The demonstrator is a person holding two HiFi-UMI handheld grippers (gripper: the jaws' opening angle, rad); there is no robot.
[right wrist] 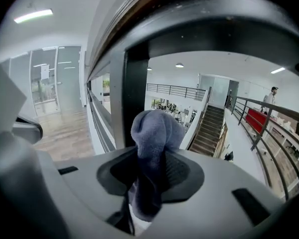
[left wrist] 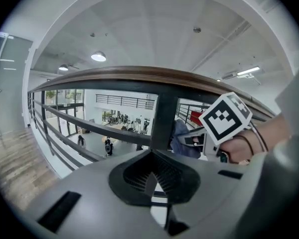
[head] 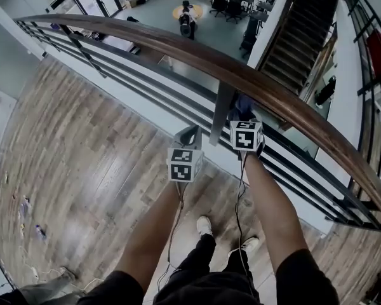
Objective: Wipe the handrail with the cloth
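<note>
Both forearms reach forward, low under the handrail [head: 197, 53]. Right gripper [right wrist: 149, 180] pinches the blue cloth [right wrist: 153, 133] just beside the dark post [head: 221, 113]. Left gripper [left wrist: 150, 183] is pressed together, empty, left of the post.

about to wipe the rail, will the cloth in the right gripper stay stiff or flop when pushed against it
Probably floppy: the cloth bunches and folds over above the right gripper, which is shut on it. It looks soft and light, so it should mould to the rounded handrail rather than scrape.
</note>
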